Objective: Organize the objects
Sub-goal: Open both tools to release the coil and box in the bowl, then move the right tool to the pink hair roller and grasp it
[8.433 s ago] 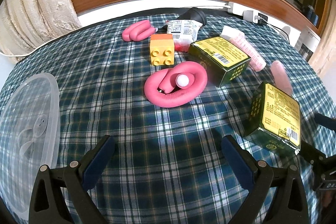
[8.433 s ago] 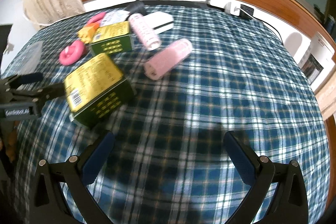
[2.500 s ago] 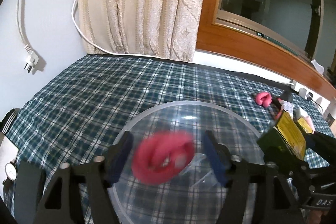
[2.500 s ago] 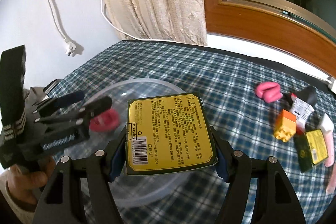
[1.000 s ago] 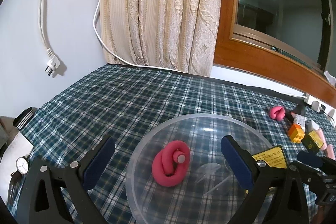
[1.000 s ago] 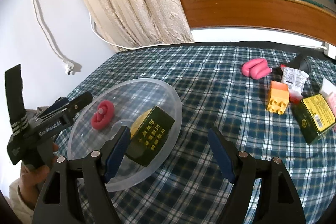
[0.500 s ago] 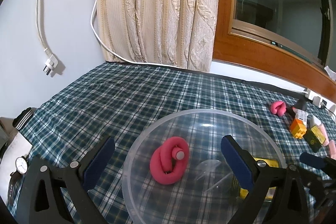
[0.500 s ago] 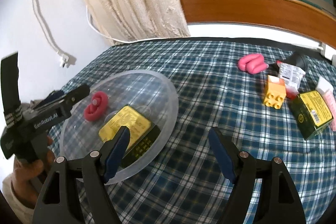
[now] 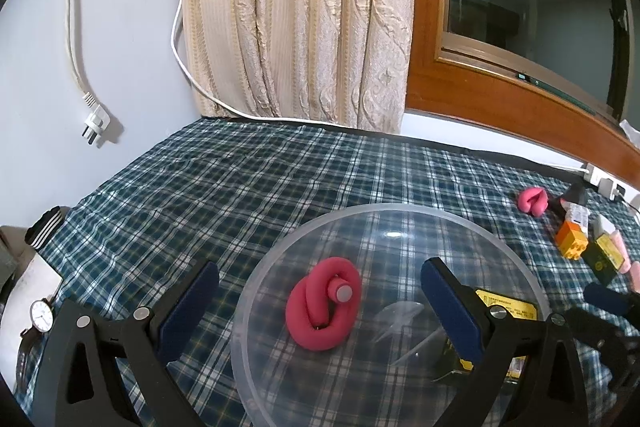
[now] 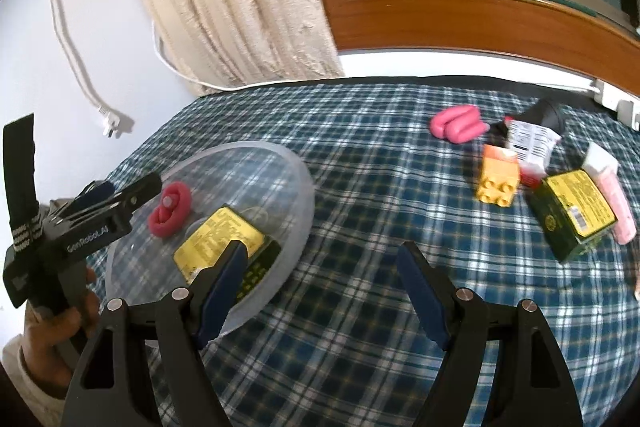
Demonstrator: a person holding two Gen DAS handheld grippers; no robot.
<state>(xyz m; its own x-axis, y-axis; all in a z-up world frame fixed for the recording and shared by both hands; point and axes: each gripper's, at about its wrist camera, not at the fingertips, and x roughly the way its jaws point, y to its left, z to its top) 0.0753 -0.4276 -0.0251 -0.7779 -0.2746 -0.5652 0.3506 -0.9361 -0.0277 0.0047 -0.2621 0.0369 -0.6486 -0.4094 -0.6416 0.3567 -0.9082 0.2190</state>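
Your left tool point(image 10: 120, 195), marked "GenRobot.AI", hangs released over the clear plastic bowl point(image 10: 296, 227). Inside lie a coiled pink foam roller point(image 9: 323, 303) and a green box with a yellow label point(image 10: 228, 251). Your right tool point(image 10: 324, 279) is released too, above the plaid table point(image 10: 360, 327).

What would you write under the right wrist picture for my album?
Open right gripper above the checked cloth, a green box and pink coil in the clear bowl.

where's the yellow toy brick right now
In the right wrist view the yellow toy brick stands on the plaid cloth at the right, outside the clear bowl, between the folded pink roll and the green box.
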